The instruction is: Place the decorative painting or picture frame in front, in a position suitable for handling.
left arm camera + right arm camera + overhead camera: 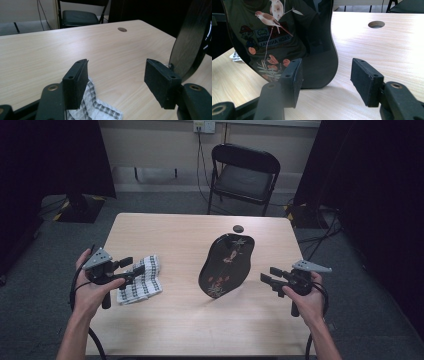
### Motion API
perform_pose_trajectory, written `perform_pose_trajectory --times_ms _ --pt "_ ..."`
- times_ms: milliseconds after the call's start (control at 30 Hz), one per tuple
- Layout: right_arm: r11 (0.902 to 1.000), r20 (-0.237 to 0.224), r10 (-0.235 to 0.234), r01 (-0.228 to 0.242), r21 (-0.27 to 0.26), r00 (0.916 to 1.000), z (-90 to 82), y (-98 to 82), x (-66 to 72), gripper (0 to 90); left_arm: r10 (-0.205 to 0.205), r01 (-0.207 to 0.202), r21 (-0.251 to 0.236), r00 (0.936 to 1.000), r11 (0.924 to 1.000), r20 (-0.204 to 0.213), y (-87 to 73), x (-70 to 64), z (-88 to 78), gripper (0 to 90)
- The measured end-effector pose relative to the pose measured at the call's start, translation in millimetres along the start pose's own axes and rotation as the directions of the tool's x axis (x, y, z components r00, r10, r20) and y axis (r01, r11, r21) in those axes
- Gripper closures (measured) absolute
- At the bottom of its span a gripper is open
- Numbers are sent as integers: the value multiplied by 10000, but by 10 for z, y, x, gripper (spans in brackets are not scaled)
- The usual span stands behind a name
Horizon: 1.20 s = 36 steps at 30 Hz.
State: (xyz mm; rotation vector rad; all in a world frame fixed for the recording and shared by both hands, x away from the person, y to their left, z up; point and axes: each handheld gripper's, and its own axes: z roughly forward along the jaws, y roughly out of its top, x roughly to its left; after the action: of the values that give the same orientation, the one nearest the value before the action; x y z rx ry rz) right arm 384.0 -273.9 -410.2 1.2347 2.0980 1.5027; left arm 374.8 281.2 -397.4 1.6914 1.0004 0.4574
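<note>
A glossy black tray (227, 265) painted with birds and orange flowers stands up on its edge in the middle of the wooden table (170, 235). In the right gripper view its decorated face (287, 32) rises just beyond the jaws. Its dark rim (190, 42) is at the right of the left gripper view. A black-and-white checked cloth (142, 282) lies folded at the table's left. My left gripper (132, 266) hovers over the cloth (97, 110), open and empty (116, 72). My right gripper (267, 274) points at the tray from the right, open and empty (325, 72).
A round cable hole (238, 228) sits near the table's far edge. Beyond it stands a black folding chair (245, 175). Dark curtains flank the room on both sides. Bare tabletop lies in front of the tray and behind the cloth.
</note>
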Motion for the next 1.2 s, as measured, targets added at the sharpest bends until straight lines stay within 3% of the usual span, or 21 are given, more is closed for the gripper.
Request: perform_pose_trajectory --times_ms 300,400,433,500,600,667,800,933,1033,1100,1200 --pt "9994 28 331 -331 -40 9994 -3 -29 -76 418 42 -40 79 9997 10000 -232 19 9 41 344" --pt "9992 73 387 -386 -88 9992 11 -10 -123 417 278 -280 306 9996 9991 80 26 -51 110 353" --pt "9992 29 407 -407 -59 9992 36 -1 -143 420 451 -454 217 9989 9987 135 33 -83 126 407" --pt "9993 -16 385 -385 10 9993 66 -5 -136 421 506 -500 -179 9983 9986 299 68 -175 153 429" --pt "9995 -158 288 -285 132 9995 99 -9 -104 428 711 -708 -89 9963 9975 490 83 -249 177 441" --pt "9996 -483 17 -4 273 9988 143 32 8 428 848 -853 33 9934 9964 771 90 -340 212 443" --pt "9992 -698 -316 331 212 9971 150 77 154 422 1189 -1233 257 9841 9920 1321 93 -566 316 431" --pt "9988 -748 -398 419 265 9964 179 78 200 421 2051 -2096 89 9639 9778 1699 144 -809 434 442" --pt "9978 -868 -436 477 457 9953 238 68 225 421 2048 -2085 -20 9591 9780 1954 188 -915 524 432" --pt "9975 -894 -447 493 500 9950 251 65 224 421 2056 -2147 196 9545 9765 2160 192 -986 619 428" --pt "9972 -893 -427 479 569 9951 286 60 216 420 2175 -2334 335 9422 9718 2547 160 -1101 780 424"
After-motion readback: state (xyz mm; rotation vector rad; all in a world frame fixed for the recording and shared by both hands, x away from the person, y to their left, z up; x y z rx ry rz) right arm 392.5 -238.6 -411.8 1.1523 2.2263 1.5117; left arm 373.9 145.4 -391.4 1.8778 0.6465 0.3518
